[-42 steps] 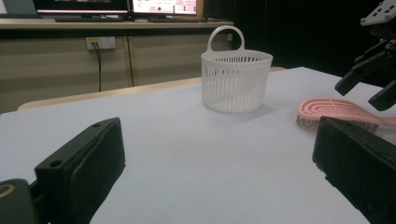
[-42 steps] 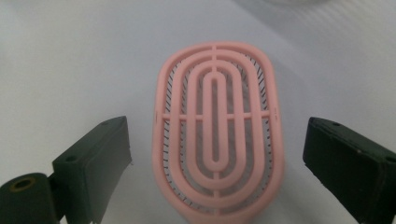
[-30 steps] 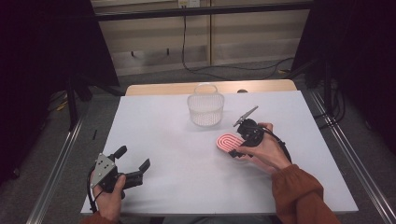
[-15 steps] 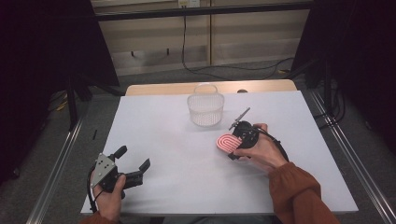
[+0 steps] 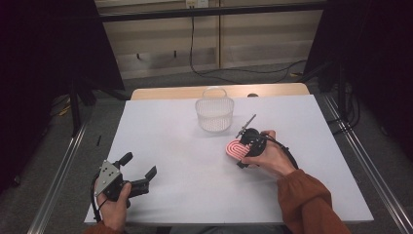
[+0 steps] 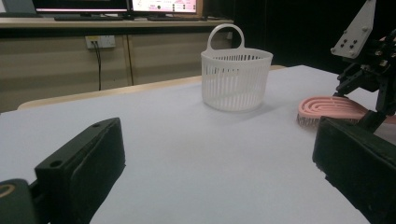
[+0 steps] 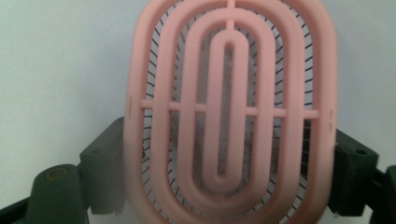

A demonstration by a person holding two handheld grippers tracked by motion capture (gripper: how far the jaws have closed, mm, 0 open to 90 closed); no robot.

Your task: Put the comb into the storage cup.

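While the pink brush [image 5: 235,148] lies near the white basket [image 5: 215,113], the right gripper [image 5: 246,146] straddles it, jaws just closing across its width, long axis pointing away. Far off, the left gripper [image 5: 139,171] rests open.

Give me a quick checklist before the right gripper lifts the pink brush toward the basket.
1. Brush between the right gripper's jaws: ok, one jaw stands on each side of it.
2. Firm grip: cannot tell. The jaws have just been closing on the brush, but pad contact is not clear.
3. Brush flat on the table, bristles down: ok.
4. Basket upright, its mouth open: ok, handle up.
5. Path from brush to basket: ok, bare table between them.
6. Left gripper out of the way: ok, open, at the near left of the table.
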